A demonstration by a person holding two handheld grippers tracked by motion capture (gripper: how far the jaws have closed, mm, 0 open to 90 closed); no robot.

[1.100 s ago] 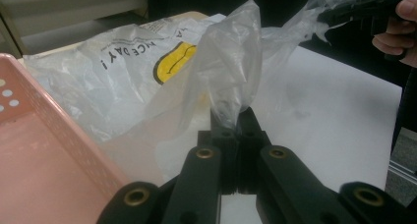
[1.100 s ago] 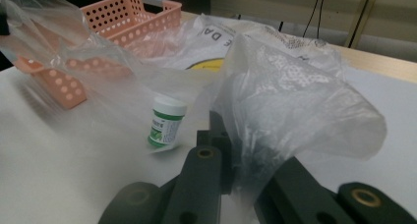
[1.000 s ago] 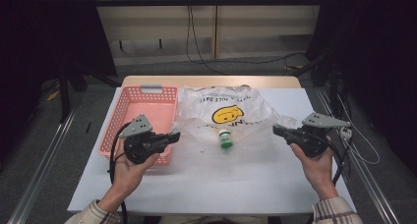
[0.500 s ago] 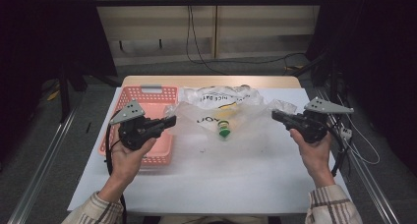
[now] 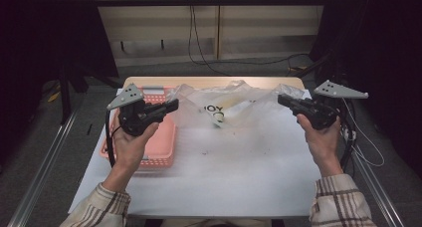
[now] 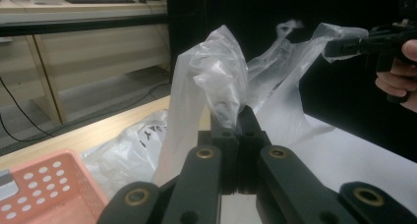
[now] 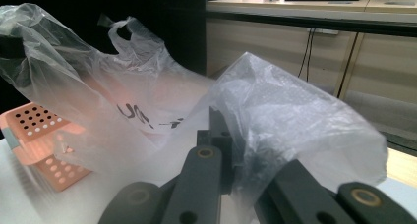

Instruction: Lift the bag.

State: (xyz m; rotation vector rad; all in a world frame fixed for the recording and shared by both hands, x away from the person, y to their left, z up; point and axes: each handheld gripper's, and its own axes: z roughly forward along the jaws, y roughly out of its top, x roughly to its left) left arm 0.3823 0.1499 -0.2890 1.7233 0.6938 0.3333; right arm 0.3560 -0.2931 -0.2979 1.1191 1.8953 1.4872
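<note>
Nearest us, two plaid-cuffed forearms come in over the white sheet covering the table (image 5: pixel 234 182), and each hand carries a black two-jaw tool raised clear of the surface. The left gripper (image 5: pixel 170 106) has its jaws pressed together on a bunched handle of the thin, translucent white plastic bag (image 5: pixel 234 105); in its own view the film rises in a crumpled peak straight out of the closed jaws (image 6: pixel 219 86). The right gripper (image 5: pixel 281 99) does the same at the opposite side: its jaws are closed on a fold of film, which billows over the tips (image 7: pixel 290 121).

Held apart and high like this, the two handles appear to be spreading the bag's mouth, presumably to get at what is inside or to drop something in. The bag's belly sags between them onto the sheet, black lettering on its side, and a small green-and-white object (image 5: pixel 217 118) lies low in it; what it is I cannot tell.

Under the left gripper sits the pink perforated plastic basket (image 5: pixel 161 150), perhaps the destination. Beyond, the bare wooden table edge (image 5: pixel 209 80).
</note>
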